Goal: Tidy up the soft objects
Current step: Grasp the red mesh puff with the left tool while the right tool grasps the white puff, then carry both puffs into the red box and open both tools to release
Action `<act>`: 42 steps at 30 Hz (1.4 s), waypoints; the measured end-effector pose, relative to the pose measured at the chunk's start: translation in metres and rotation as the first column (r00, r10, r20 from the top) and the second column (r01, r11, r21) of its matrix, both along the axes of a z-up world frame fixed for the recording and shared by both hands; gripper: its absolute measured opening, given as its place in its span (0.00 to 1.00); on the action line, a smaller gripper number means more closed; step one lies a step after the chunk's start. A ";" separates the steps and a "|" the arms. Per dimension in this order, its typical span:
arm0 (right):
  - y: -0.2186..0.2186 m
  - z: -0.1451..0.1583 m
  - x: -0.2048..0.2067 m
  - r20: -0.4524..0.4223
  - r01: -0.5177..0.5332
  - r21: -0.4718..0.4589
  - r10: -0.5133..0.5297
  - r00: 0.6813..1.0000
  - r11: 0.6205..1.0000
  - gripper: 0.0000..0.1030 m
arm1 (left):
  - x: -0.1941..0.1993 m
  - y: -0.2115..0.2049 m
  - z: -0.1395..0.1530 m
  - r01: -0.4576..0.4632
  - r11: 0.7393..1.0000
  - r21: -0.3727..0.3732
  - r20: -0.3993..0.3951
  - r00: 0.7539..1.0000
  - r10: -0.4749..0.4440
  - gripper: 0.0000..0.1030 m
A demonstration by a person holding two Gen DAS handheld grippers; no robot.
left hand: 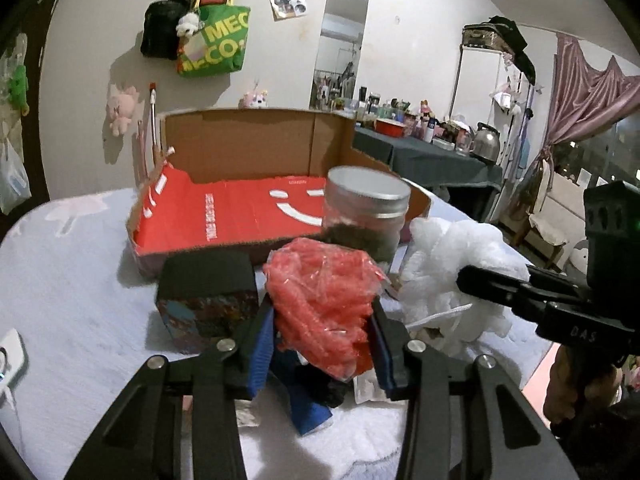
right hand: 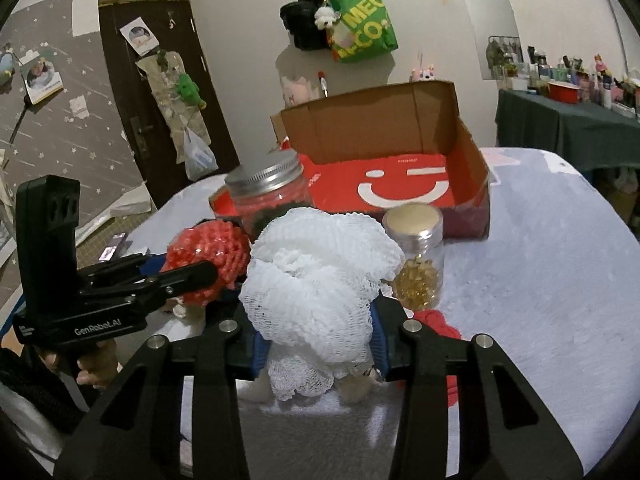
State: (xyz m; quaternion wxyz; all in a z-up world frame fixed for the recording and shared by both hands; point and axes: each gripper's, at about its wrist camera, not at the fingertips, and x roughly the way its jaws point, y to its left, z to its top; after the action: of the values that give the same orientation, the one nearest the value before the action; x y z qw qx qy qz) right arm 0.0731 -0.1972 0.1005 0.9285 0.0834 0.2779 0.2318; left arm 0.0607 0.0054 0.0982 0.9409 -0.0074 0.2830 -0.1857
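My left gripper (left hand: 322,320) is shut on a red mesh bundle in clear wrap (left hand: 324,304), held just above the white cloth. The bundle also shows in the right wrist view (right hand: 208,258), between the left gripper's fingers (right hand: 188,276). My right gripper (right hand: 316,328) is shut on a white mesh bath puff (right hand: 320,280); the puff shows in the left wrist view (left hand: 452,272) with the right gripper's finger (left hand: 500,284) on it. An open cardboard box with a red smiley floor (left hand: 240,216) (right hand: 384,188) stands behind both.
A metal-lidded glass jar (left hand: 366,208) (right hand: 272,196) stands before the box. A small jar of yellow capsules (right hand: 418,256) and a red cloth (right hand: 436,320) are to the right. A dark patterned box (left hand: 208,300) is to the left. A white cloth (right hand: 540,280) covers the table.
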 end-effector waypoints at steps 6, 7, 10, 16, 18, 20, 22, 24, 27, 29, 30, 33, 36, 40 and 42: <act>-0.008 0.019 -0.004 0.042 0.008 0.007 -0.008 0.999 1.000 0.37 | 0.000 0.009 0.015 0.000 1.000 0.014 0.035 0.999 0.000 0.43; -0.010 0.022 -0.004 0.047 0.007 0.010 -0.007 0.999 1.000 0.37 | 0.000 0.010 0.017 0.000 1.000 0.019 0.043 0.999 -0.001 0.43; -0.014 0.032 -0.005 0.073 0.009 0.006 -0.010 0.997 1.000 0.37 | 0.004 0.013 0.025 0.008 0.999 0.032 0.060 0.998 -0.010 0.43; -0.023 0.056 0.006 0.116 -0.005 -0.002 0.005 0.993 1.000 0.37 | 0.017 0.018 0.041 0.034 0.998 0.054 0.081 0.996 -0.038 0.43; -0.025 0.063 0.013 0.122 -0.013 -0.005 0.013 0.992 1.000 0.37 | 0.022 0.017 0.047 0.044 0.997 0.063 0.087 0.995 -0.049 0.43; -0.026 0.070 0.021 0.127 -0.020 -0.013 0.021 0.992 1.000 0.37 | 0.030 0.019 0.054 0.054 0.996 0.072 0.090 0.994 -0.060 0.43; -0.026 0.078 0.031 0.133 -0.033 -0.022 0.036 0.990 0.999 0.37 | 0.038 0.020 0.060 0.061 0.994 0.089 0.100 0.993 -0.070 0.43; -0.026 0.084 0.041 0.134 -0.042 -0.036 0.047 0.990 0.998 0.37 | 0.047 0.020 0.066 0.069 0.992 0.101 0.102 0.992 -0.080 0.43; -0.023 0.094 0.060 0.128 -0.061 -0.060 0.069 0.989 0.996 0.37 | 0.065 0.020 0.076 0.087 0.988 0.125 0.095 0.990 -0.100 0.43; -0.021 0.099 0.075 0.119 -0.072 -0.077 0.081 0.990 0.994 0.37 | 0.081 0.019 0.081 0.095 0.985 0.146 0.088 0.990 -0.108 0.43; -0.020 0.103 0.085 0.114 -0.076 -0.089 0.086 0.990 0.993 0.37 | 0.088 0.019 0.083 0.100 0.983 0.152 0.082 0.990 -0.113 0.43; -0.013 0.106 0.114 0.093 -0.089 -0.126 0.101 0.990 0.988 0.37 | 0.116 0.017 0.084 0.115 0.979 0.169 0.040 0.992 -0.123 0.43; -0.004 0.105 0.149 0.051 -0.105 -0.156 0.114 0.992 0.982 0.37 | 0.147 0.015 0.080 0.125 0.973 0.193 -0.005 0.992 -0.126 0.43; 0.010 0.095 0.196 -0.014 -0.113 -0.207 0.112 0.994 0.972 0.37 | 0.192 0.011 0.069 0.136 0.965 0.225 -0.074 0.990 -0.122 0.43; 0.015 0.087 0.222 -0.052 -0.113 -0.227 0.103 0.993 0.967 0.37 | 0.211 0.008 0.062 0.143 0.962 0.232 -0.109 0.987 -0.120 0.43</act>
State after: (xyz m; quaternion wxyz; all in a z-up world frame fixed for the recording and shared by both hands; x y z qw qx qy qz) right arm 0.2951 -0.1818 0.1876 0.9122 -0.0349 0.3254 0.2467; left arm 0.2715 0.0135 0.1600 0.9061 0.1162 0.3472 -0.2119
